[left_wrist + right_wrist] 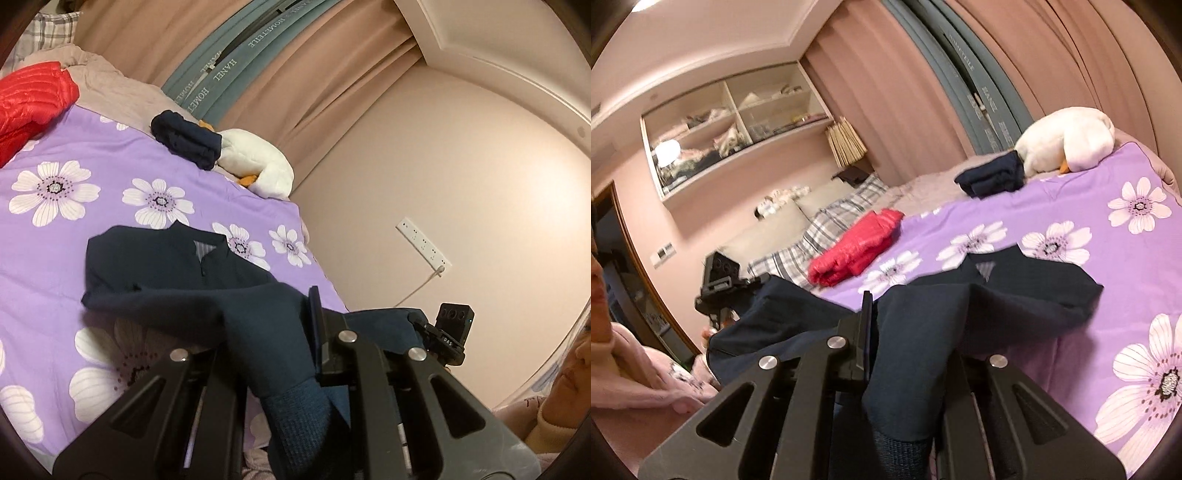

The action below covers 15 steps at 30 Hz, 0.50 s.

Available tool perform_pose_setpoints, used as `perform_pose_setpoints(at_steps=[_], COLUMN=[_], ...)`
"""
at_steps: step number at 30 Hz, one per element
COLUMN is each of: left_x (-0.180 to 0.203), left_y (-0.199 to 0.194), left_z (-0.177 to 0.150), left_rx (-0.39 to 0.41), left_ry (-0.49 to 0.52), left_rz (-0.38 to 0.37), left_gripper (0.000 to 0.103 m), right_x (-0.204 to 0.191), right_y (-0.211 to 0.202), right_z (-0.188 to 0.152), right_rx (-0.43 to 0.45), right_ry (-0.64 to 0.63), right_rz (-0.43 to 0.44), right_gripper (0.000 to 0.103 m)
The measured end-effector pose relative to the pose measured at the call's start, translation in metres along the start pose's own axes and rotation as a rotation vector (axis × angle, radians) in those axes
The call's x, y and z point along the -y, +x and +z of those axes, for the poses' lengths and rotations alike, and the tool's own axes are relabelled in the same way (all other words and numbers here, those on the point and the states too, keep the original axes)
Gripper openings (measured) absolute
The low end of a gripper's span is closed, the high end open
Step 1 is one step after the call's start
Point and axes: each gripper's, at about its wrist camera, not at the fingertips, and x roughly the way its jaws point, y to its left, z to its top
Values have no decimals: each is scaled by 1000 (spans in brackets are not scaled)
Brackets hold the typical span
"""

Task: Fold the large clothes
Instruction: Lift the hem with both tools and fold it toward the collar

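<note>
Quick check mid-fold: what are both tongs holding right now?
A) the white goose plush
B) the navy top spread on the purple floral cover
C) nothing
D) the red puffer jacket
B: the navy top runs from the purple floral cover up between the fingers of the left tongs and the right tongs; its ribbed hem is pinched in each.

red jacket (29,110) cut off at frame edge, shelf (738,122) contents blurred

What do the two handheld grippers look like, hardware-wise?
Both the left gripper and the right gripper are matte black, with triangular cutouts in angular linkage arms, silver round pivot bolts and thin flat black fingers. No cables visible.
</note>
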Motion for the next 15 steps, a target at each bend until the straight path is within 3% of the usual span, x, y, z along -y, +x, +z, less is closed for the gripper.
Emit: perform_pose_setpoints(at_steps=[3,7,15], left_x=[-11,-39,-111], left_y=[14,41,76], left_z=[8,27,66], left_rx=[-8,-21,8], left_ry=[-22,-79,-218], left_rz=[-1,51,119], left_gripper=[11,11,12], right_x=[17,51,123], right_y=[12,48,100], right_z=[9,26,58], right_rx=[8,-13,24], right_ry=[57,139,251], right_rz=[5,-23,-146], right_gripper=[9,9,9])
